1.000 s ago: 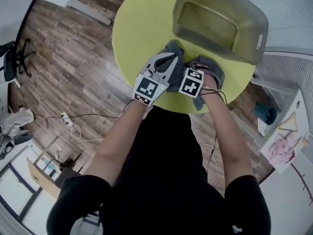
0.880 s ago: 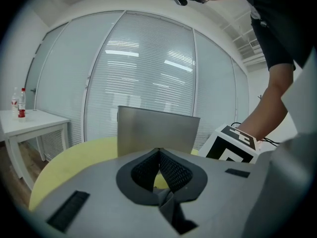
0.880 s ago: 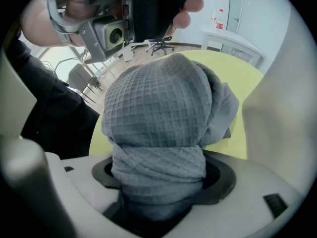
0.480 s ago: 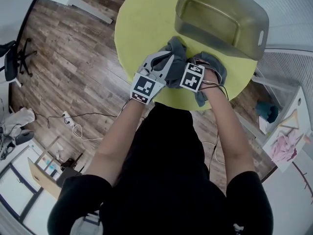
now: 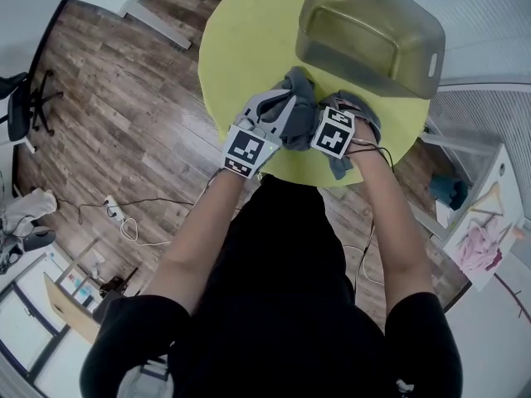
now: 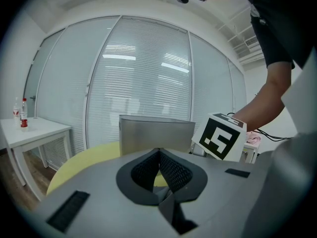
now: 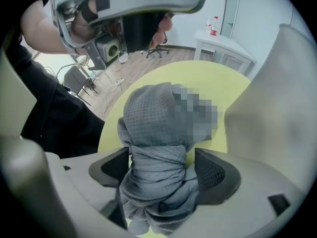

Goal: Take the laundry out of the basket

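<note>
I see my right gripper (image 7: 161,168) pointing down over the grey cloth (image 7: 154,125). The cloth lies bunched on the yellow table (image 5: 236,48), just beside the basket (image 5: 328,11) and outside of it. The 2 jaws have just been opening and now stand apart, with the cloth between them. 1 pad seems to brush the fabric, but the view there is not clear enough. My left gripper (image 6: 159,152) is clenched, its pads meeting with nothing between, and it faces the basket wall.
</note>
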Demonstrator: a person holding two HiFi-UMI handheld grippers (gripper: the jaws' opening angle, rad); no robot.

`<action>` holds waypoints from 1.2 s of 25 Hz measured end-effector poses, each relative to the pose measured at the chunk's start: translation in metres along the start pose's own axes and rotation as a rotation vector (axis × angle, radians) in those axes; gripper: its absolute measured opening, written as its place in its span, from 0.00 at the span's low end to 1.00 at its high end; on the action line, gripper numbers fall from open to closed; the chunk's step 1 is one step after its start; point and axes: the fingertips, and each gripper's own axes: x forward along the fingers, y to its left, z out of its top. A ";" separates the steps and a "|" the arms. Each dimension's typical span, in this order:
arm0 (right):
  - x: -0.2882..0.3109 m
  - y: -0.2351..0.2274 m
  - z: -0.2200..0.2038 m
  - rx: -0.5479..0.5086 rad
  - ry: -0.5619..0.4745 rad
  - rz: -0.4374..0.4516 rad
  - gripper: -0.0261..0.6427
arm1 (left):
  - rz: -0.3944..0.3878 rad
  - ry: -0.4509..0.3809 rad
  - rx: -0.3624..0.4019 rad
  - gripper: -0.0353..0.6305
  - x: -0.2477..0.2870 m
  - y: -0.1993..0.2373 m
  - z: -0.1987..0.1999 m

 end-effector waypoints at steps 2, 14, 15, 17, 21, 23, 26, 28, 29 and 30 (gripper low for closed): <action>-0.014 0.002 0.004 0.003 -0.018 -0.005 0.63 | -0.003 -0.002 0.007 0.07 -0.004 -0.003 0.004; -0.072 0.027 -0.007 0.080 -0.085 -0.069 0.63 | -0.018 -0.011 0.015 0.07 -0.031 -0.029 0.026; -0.076 0.029 -0.007 0.089 -0.094 -0.081 0.63 | -0.022 -0.012 0.017 0.07 -0.033 -0.031 0.028; -0.087 0.034 -0.007 0.111 -0.120 -0.108 0.63 | -0.029 -0.015 0.019 0.07 -0.038 -0.037 0.033; -0.118 0.045 0.000 0.166 -0.217 -0.172 0.63 | -0.053 -0.029 0.033 0.07 -0.053 -0.049 0.050; -0.138 0.048 0.006 0.209 -0.299 -0.205 0.63 | -0.068 -0.041 0.040 0.07 -0.060 -0.055 0.061; -0.170 0.051 0.016 0.279 -0.433 -0.265 0.63 | -0.096 -0.058 0.045 0.07 -0.070 -0.065 0.076; -0.189 0.053 0.024 0.313 -0.515 -0.304 0.63 | -0.113 -0.064 0.051 0.07 -0.077 -0.070 0.083; -0.198 0.053 0.027 0.323 -0.554 -0.323 0.63 | -0.119 -0.068 0.055 0.07 -0.080 -0.072 0.087; -0.206 0.053 0.029 0.332 -0.591 -0.342 0.63 | -0.124 -0.071 0.059 0.07 -0.082 -0.074 0.091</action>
